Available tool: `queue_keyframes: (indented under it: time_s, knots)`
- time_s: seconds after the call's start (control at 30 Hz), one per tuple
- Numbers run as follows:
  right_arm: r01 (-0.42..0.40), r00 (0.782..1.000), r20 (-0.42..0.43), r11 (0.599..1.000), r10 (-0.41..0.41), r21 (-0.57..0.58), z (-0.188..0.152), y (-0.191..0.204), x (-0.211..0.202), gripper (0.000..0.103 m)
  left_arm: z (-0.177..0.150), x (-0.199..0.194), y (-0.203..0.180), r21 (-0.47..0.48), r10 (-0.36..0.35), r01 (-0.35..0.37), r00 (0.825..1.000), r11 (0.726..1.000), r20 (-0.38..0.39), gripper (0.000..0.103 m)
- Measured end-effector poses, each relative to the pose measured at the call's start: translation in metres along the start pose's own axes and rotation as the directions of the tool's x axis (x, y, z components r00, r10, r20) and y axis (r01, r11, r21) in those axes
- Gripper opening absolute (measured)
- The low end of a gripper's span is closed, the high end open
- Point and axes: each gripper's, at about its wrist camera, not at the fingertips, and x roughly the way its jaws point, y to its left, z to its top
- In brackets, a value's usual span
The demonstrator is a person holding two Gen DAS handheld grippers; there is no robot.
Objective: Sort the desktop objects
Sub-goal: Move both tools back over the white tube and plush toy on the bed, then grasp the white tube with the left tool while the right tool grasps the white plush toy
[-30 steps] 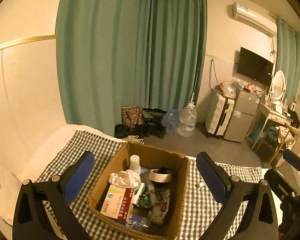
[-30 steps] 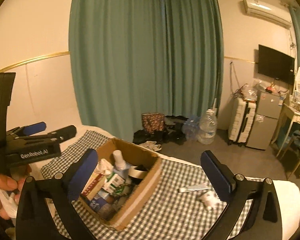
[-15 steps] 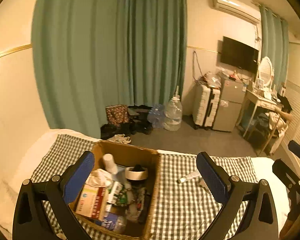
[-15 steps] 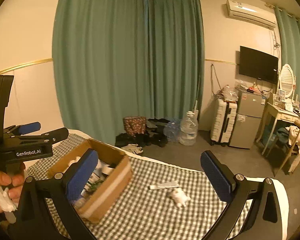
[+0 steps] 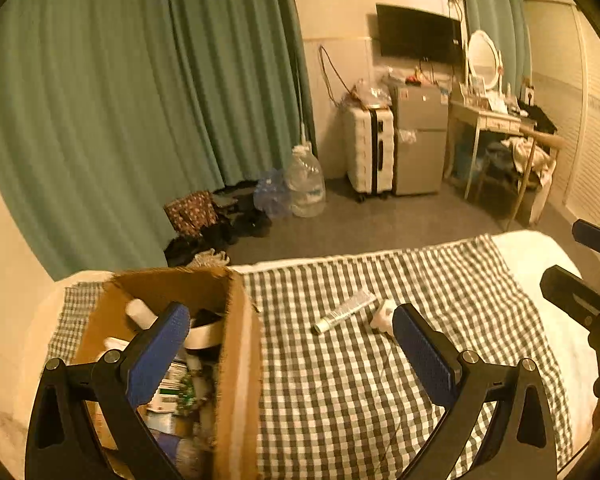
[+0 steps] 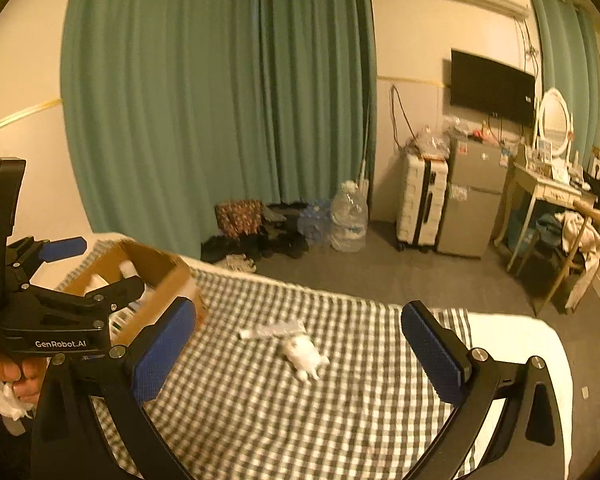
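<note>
Left gripper (image 5: 290,346) and right gripper (image 6: 298,342) both level above checked cloth (image 6: 260,400), jaws wide apart, empty.

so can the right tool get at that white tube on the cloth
Probably yes: the right tool is open and empty, and the tube lies flat on bare checked cloth straight ahead. A small white item lies close beside it.

Only 1 piece of lettering is reading clearly: "GenRobot.AI" in white is showing on the black body of the left gripper (image 6: 62,250), at the lower left of the right wrist view. Packages inside the cardboard box (image 5: 236,360), lower left of the left wrist view, are carrying print, but it is blurring past reading.
</note>
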Motion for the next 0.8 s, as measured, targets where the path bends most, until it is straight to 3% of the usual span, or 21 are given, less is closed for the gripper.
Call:
queue_keyframes:
  time_s: [0.37,0.57,0.67,0.8]
  knots:
    - [-0.023,0.986,-0.164,1.000,0.019,-0.021,-0.050,-0.035,0.077,0.103,-0.021,0.102,-0.029,0.002,-0.035,0.036,0.990,0.999,-0.134,0.103]
    - [-0.073,0.954,-0.287,0.995,0.088,0.061,-0.075,-0.056,0.136,0.103,-0.033,0.156,-0.040,-0.011,-0.044,0.042,0.975,0.999,-0.217,0.103]
    - [-0.082,0.947,-0.307,0.995,0.094,0.050,-0.085,-0.055,0.157,0.103,-0.042,0.181,-0.043,0.017,-0.026,0.031,0.968,0.999,-0.251,0.103]
    - [-0.132,0.922,-0.361,0.990,0.138,0.042,-0.092,-0.053,0.192,0.103,-0.055,0.211,-0.040,-0.009,-0.058,0.058,0.950,0.998,-0.306,0.103]
